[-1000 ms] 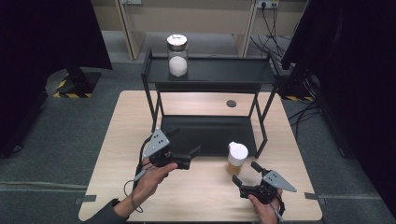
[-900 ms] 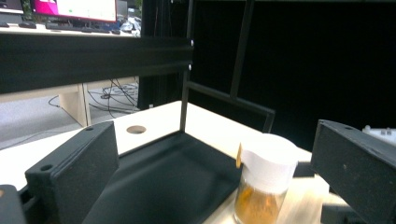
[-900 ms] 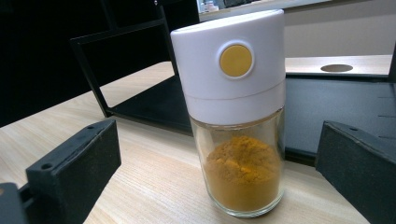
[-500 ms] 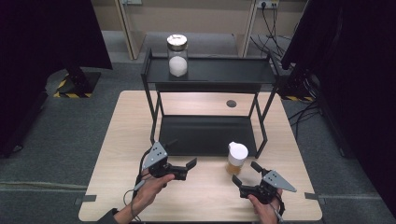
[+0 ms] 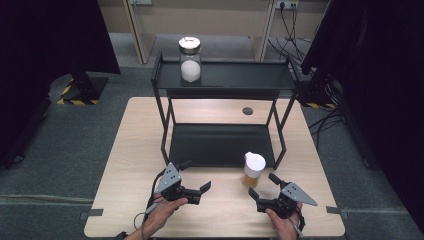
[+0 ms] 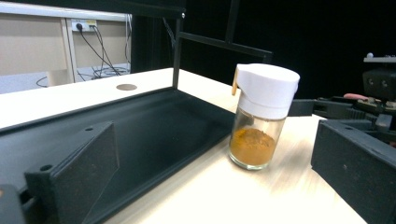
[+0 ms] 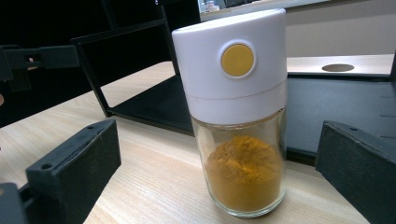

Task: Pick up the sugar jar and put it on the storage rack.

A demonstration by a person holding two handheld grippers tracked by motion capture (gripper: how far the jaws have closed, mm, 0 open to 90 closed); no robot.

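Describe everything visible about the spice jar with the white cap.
The spice jar is a small clear cylinder, seemingly glass, roughly a third full of orange-yellow powder. A tall white cap, apparently plastic, carries a round yellow button on its side. It stands upright on the wooden table, just in front of the black rack's lower tray. Nothing touches it; the right gripper sits open before it.

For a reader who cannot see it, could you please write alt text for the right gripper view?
A glass spice jar with a white cap and orange powder in its lower part stands upright on the pale wooden table, centred between the open black jaws of the right gripper, which do not touch it. Behind it lies the black rack.
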